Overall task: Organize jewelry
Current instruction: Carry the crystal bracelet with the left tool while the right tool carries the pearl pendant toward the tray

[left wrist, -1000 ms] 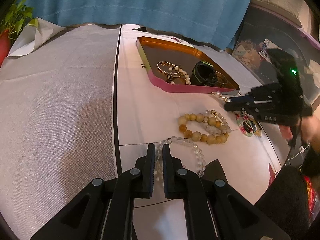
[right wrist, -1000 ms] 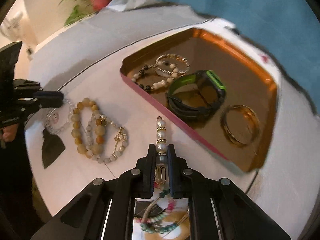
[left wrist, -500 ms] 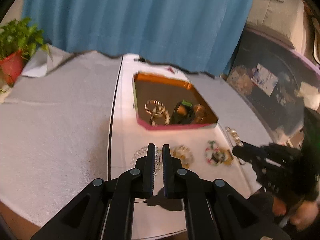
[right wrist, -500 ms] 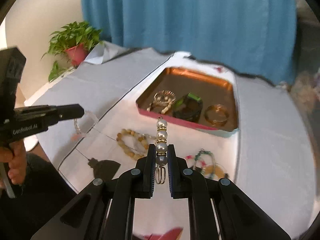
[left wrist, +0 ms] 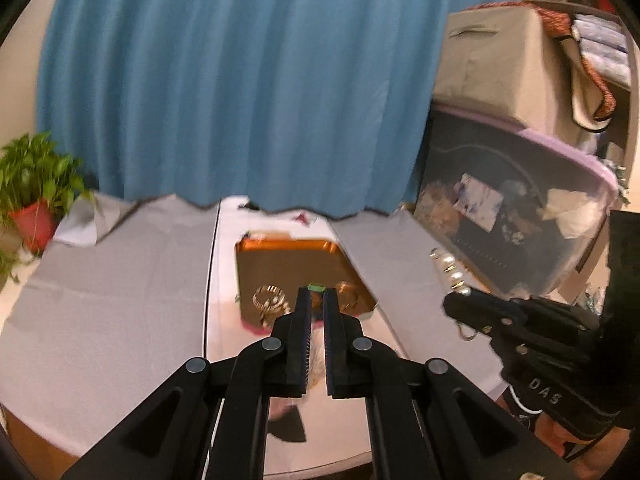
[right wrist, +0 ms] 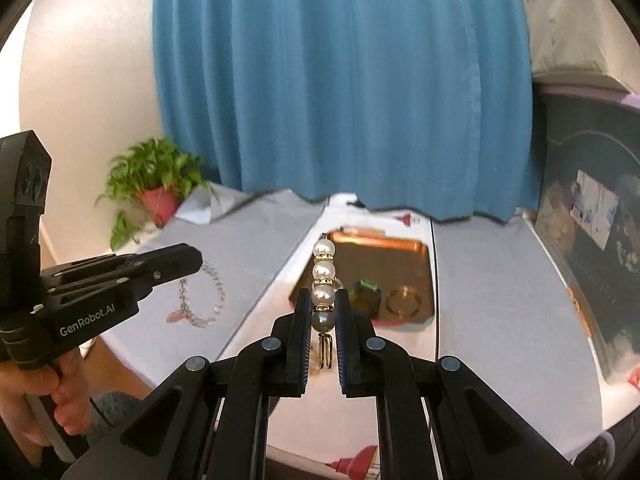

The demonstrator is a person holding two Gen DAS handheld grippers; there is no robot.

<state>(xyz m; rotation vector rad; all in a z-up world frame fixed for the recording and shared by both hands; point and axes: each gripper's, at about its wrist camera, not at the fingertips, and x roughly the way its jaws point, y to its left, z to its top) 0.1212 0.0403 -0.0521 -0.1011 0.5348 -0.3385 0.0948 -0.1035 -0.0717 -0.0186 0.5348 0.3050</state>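
The right gripper pinches a pearl bracelet; the left gripper clamps a clear bead bracelet, both above the table. Better to lower each over the copper tray, then release.

Tray: glossy copper-look metal inside. Pearl strand: 4 smooth glossy beads w/ gold metal spacers. Clear bead bracelet: glassy, translucent. Tablecloth: matt grey cloth. Curtain: matt blue fabric. Grippers: matt black plastic.
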